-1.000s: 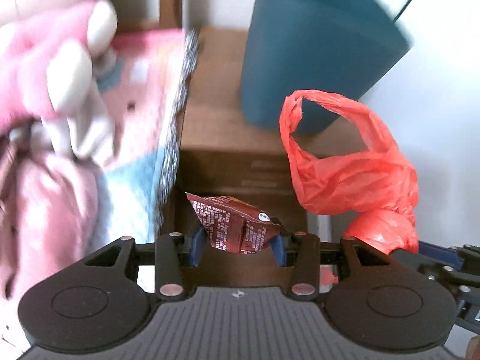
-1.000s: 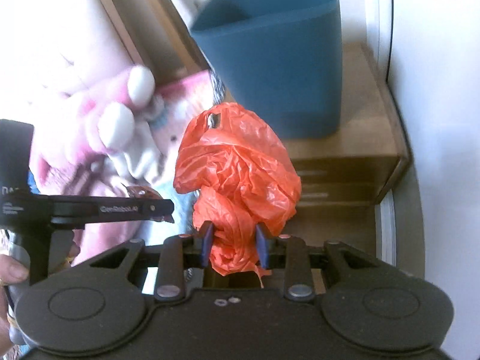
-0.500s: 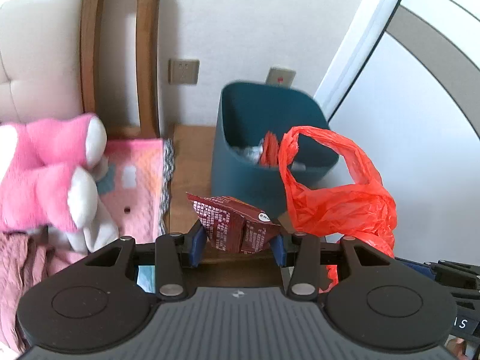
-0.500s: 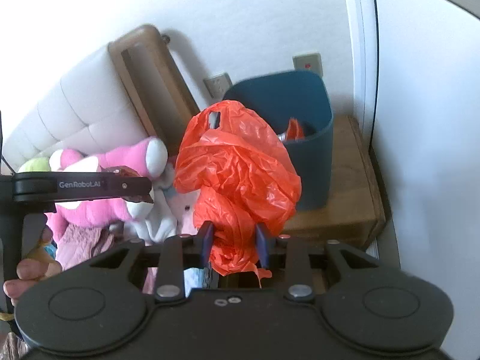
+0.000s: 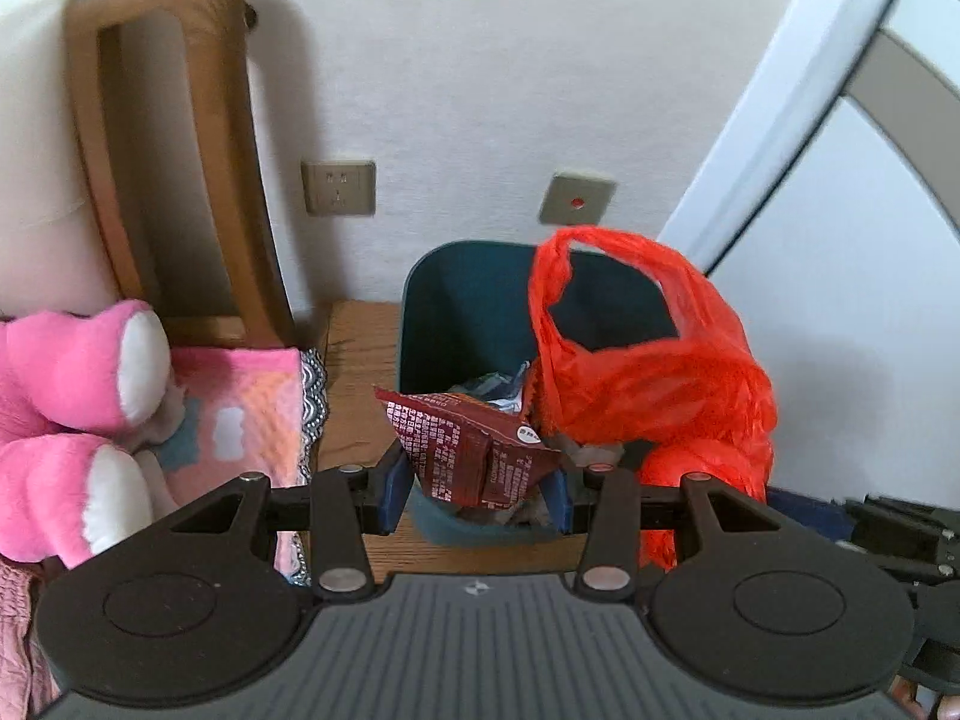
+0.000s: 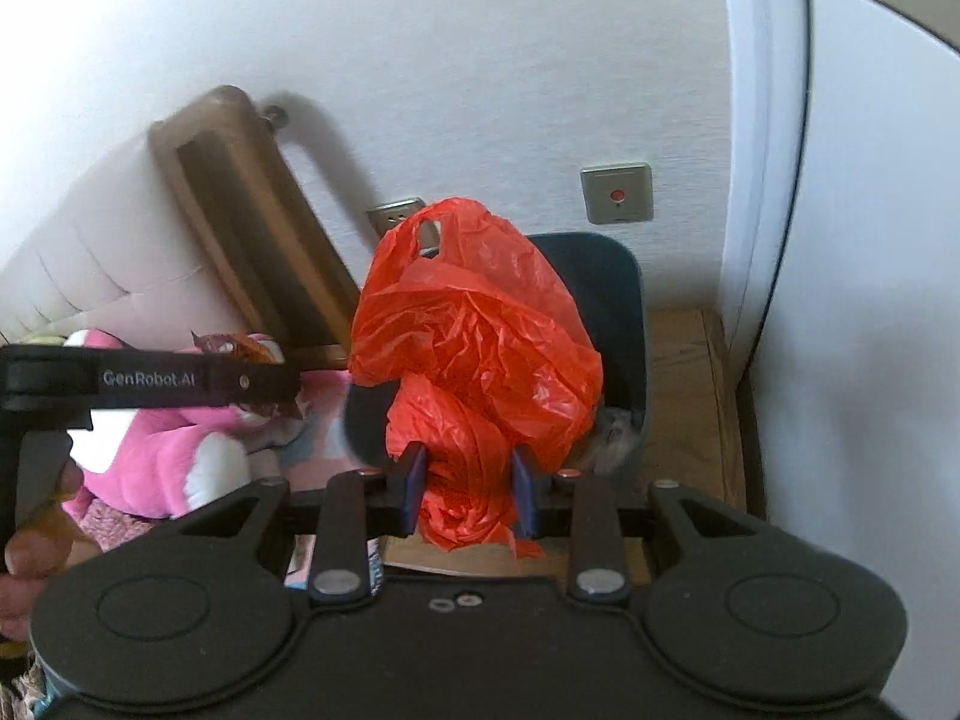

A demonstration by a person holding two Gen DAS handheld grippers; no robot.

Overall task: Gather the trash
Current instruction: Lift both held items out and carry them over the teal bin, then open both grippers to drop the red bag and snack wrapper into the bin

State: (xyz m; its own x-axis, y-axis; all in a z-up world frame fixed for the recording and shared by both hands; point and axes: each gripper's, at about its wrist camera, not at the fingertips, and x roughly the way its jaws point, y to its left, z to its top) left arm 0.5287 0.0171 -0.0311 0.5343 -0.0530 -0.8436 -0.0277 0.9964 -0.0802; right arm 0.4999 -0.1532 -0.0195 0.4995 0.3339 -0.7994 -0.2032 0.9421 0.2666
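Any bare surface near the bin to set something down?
Free: the wooden nightstand strip between the teal bin and the pink blanket, and the strip right of the bin by the white door frame. Crowded: the bin holds wrappers; the bed edge has the pink plush toy.

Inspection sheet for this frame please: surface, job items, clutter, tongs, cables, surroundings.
Surface: wooden nightstand, mostly taken up by the bin.
Job's things: teal bin with trash inside; brown snack wrapper; orange plastic bag.
Clutter: pink plush toy on a patterned blanket.
Tongs: left tongs shut on the wrapper; right tongs shut on the bag.
Cables: nothing seen.
Surroundings: wall socket, switch plate, wooden headboard frame.
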